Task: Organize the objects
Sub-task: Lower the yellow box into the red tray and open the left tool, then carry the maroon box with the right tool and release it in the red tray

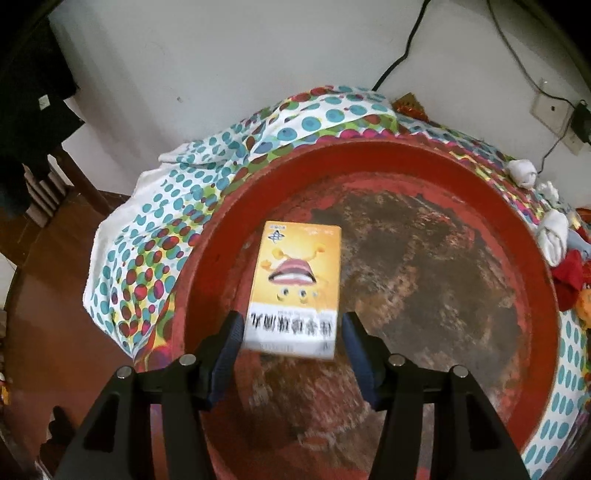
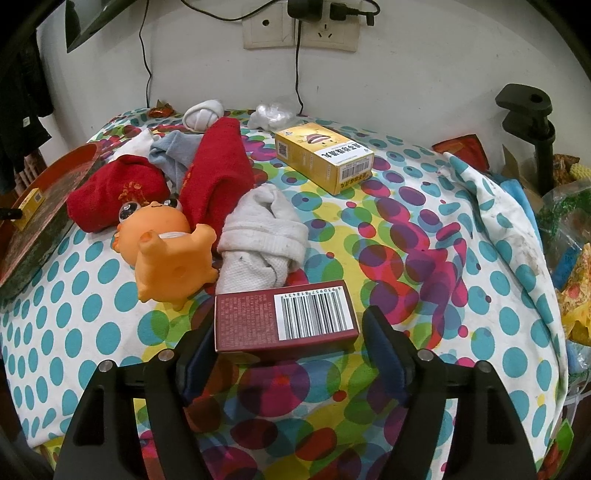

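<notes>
A yellow box with a cartoon mouth (image 1: 295, 290) lies in a worn round red tray (image 1: 509, 206). My left gripper (image 1: 293, 328) is open around the box's near end, with a gap on each side. In the right wrist view, my right gripper (image 2: 288, 332) is open around a dark red box with a barcode (image 2: 284, 319) on the dotted cloth (image 2: 424, 266); its left finger seems to touch the box and the right one stands apart. A second yellow box (image 2: 325, 157) lies further back. The tray (image 2: 40, 221) with its yellow box (image 2: 31, 201) shows at the left.
An orange rubber toy (image 2: 166, 243), red socks (image 2: 218, 173), a grey sock (image 2: 173, 151) and white rolled socks (image 2: 262, 236) lie on the cloth. Wall sockets with cables (image 2: 299, 26) are behind. A black clamp stand (image 2: 528, 122) and bags (image 2: 569, 240) are at right.
</notes>
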{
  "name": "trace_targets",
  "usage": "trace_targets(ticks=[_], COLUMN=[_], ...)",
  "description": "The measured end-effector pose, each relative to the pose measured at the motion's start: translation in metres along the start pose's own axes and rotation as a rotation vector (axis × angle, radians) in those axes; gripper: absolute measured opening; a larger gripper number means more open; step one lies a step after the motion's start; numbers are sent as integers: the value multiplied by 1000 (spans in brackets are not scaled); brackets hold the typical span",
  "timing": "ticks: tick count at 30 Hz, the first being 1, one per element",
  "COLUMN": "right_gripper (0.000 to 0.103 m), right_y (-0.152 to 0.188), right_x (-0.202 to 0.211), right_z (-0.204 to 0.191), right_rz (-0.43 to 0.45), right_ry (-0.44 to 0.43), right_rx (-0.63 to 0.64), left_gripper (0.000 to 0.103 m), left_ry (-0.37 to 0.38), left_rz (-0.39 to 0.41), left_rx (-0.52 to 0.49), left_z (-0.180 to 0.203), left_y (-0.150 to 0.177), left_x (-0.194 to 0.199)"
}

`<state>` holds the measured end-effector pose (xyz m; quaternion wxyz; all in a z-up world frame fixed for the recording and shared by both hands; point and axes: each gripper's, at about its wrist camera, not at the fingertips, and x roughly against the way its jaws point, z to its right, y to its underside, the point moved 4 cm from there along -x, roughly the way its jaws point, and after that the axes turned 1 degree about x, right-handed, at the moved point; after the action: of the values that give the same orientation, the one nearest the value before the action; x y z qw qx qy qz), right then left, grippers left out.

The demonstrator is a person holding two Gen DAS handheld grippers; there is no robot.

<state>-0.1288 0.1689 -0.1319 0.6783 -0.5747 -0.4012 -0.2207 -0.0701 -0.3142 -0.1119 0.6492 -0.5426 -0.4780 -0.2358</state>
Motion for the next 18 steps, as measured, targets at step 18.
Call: trace_targets(ticks=[18], right_gripper=[62], right_y=[15], right_x=[26], right_z=[0], right_rz=[1], right_ry=[63], right_rx=[-43], left_gripper=[57], left_ry=[125], left_rz=[77], left_rx=[-8], left_z=[44], left_y=[56], left_x=[59])
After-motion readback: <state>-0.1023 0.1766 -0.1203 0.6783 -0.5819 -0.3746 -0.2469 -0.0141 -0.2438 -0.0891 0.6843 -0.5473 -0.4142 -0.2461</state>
